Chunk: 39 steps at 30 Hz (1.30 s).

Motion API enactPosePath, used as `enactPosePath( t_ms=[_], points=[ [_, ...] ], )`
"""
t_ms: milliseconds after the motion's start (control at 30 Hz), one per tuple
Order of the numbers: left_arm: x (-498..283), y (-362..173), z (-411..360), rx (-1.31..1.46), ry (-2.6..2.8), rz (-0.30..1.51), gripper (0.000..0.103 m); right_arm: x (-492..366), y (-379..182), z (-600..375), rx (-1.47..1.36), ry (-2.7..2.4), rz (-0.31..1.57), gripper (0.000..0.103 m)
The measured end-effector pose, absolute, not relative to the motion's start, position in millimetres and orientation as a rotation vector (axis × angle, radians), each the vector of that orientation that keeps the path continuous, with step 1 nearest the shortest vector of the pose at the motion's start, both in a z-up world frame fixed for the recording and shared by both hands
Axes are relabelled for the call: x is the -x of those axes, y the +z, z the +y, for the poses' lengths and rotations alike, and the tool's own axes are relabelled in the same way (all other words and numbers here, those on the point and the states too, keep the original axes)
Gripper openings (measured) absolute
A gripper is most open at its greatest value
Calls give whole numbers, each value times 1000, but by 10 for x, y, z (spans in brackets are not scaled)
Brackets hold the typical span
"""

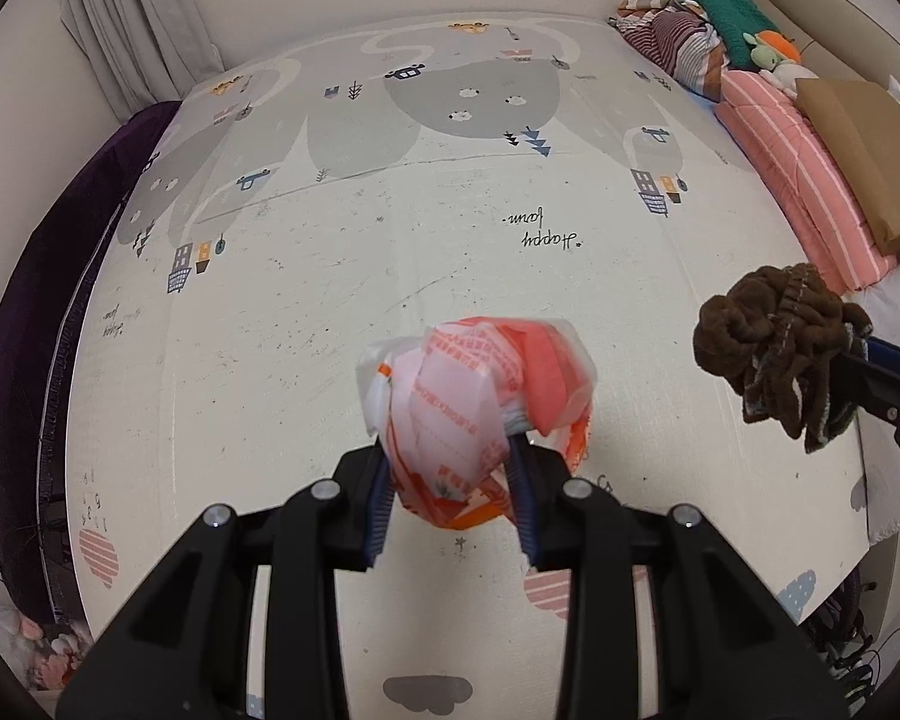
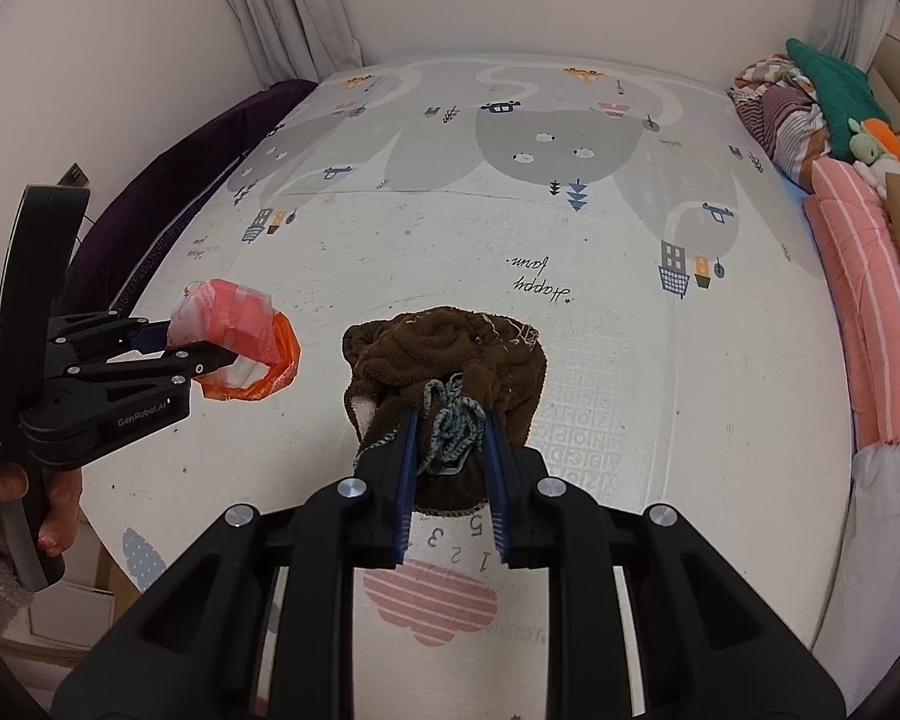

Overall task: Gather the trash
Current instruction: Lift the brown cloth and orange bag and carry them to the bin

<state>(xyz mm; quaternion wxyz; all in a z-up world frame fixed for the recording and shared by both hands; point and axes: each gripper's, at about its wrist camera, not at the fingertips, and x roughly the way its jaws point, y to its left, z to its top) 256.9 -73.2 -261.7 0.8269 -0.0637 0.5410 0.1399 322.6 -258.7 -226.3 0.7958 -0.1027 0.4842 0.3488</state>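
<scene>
My left gripper [image 1: 450,456] is shut on a crumpled red, orange and white plastic bag [image 1: 474,402], held in the air above the play mat [image 1: 390,252]. The same bag [image 2: 234,336] shows at the left of the right wrist view, pinched in the left gripper [image 2: 204,339], whose handle a hand [image 2: 48,510] holds. My right gripper [image 2: 450,426] is shut on a bunched brown rag [image 2: 444,360] with frayed blue-grey threads, also lifted off the mat. In the left wrist view that rag [image 1: 774,348] hangs at the right, in the right gripper [image 1: 852,360].
A patterned play mat [image 2: 510,228] covers the floor. Folded pink striped bedding [image 1: 810,180], a brown cardboard piece [image 1: 864,144], clothes and a plush toy [image 1: 774,48] line the right side. A dark purple cushion [image 1: 48,276] runs along the left. Curtains [image 1: 138,18] hang at the back wall.
</scene>
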Motion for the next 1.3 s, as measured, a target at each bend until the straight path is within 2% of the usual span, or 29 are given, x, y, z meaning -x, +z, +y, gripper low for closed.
enactPosePath(
  t_ms=[333,600,967,1300],
  points=[
    [-2075,-2249,-1055,-51,-49,1081,34,-2059,-1907,-2984,91,426,1037,20],
    [-1599,-2076,-1708,-228,-382,1028,34,-796,-1825,-3644,-79,72,1061,19],
    [-749,-2080,-3071,-443,-774,972,34,1000,-2010,-4699,-334,-349,1094,19],
    [112,-2059,-4007,-536,-921,962,34,1800,-2278,-5313,-430,-404,1129,20]
  ],
)
